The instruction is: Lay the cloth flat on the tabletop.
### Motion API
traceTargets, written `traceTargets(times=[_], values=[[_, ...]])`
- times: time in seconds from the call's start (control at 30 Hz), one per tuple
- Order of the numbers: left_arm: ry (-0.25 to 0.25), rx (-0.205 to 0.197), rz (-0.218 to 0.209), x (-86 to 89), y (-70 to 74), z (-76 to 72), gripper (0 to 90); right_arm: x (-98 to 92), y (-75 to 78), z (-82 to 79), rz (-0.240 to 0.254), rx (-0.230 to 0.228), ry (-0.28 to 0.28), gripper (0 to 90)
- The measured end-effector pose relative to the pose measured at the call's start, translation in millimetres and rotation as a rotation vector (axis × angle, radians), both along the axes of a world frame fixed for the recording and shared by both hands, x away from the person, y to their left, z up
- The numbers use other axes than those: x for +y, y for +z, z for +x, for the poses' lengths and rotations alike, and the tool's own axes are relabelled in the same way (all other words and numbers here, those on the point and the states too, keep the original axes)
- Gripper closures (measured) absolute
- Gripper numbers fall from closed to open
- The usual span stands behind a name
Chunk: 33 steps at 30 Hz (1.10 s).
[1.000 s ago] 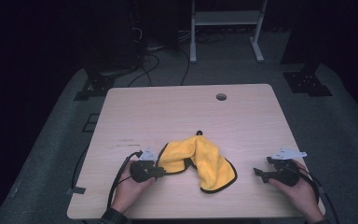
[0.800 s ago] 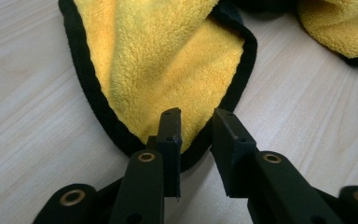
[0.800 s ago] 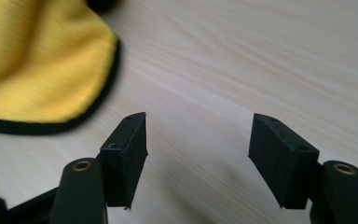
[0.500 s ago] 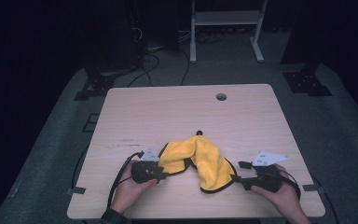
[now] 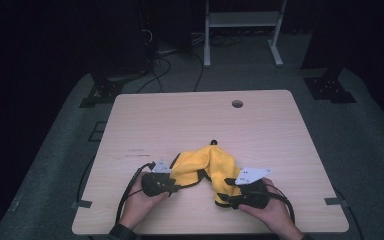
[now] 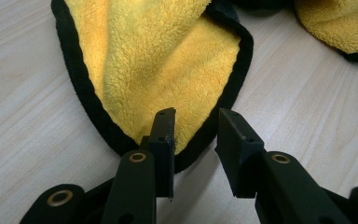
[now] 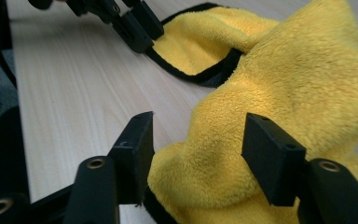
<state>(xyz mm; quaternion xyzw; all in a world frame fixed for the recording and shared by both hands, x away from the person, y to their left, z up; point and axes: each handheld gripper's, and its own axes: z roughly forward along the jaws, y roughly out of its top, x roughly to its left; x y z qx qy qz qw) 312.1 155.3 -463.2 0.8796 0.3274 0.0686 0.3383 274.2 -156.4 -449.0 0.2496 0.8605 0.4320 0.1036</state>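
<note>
A yellow fleece cloth [image 5: 205, 162] with a black hem lies bunched near the front of the wooden table [image 5: 190, 120]. My left gripper [image 5: 178, 187] lies at its left end. In the left gripper view its jaws [image 6: 196, 116] stand a little apart over the cloth's hemmed corner [image 6: 158, 60], having just opened slightly; the pads do not press on it. My right gripper [image 5: 221, 199] is at the cloth's right end. Its jaws [image 7: 199, 121] straddle a raised fold of the cloth [image 7: 298, 79] and have just been closing, still open. The left gripper [image 7: 147, 39] shows far off in the right gripper view.
A round cable hole [image 5: 237, 103] sits near the table's far edge. A small black tab [image 5: 213, 142] pokes out behind the cloth. Beyond the table are floor cables [image 5: 170, 55] and a white stand's legs [image 5: 207, 57]. Bare tabletop stretches behind and to both sides.
My right hand has slid left along the front edge from the table's right side up to the cloth's right end. The left hand has stayed put.
</note>
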Motion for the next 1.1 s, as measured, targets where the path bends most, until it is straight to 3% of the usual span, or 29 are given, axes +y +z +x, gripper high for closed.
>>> traceTargets(times=[0.2,0.33,0.47,0.6,0.8,0.9,1.1], values=[[-0.003,0.003,-0.001,0.0,0.1,0.4,66.6,11.0,-8.2,9.0,-0.090,0.007,-0.020,67.0],[-0.007,0.006,-0.006,0.7,-0.1,1.1,66.6,9.9,-8.5,13.0,-0.103,0.038,-0.030,83.6],[-0.016,0.010,-0.007,1.7,0.0,2.0,66.6,4.1,-2.7,13.0,-0.076,0.050,-0.043,85.3],[-0.018,0.005,-0.004,1.2,0.0,1.8,66.6,-7.9,10.6,14.8,-0.023,0.017,-0.071,85.5],[-0.021,0.006,-0.003,1.2,0.1,2.0,66.7,-37.8,22.3,27.9,0.055,0.009,-0.170,85.5],[-0.023,0.007,-0.003,1.3,0.2,2.3,66.7,-54.7,23.3,37.9,0.068,0.005,-0.224,85.5],[-0.024,0.008,-0.004,1.6,0.2,2.7,66.8,-85.9,15.5,60.7,0.085,0.038,-0.332,85.6]])
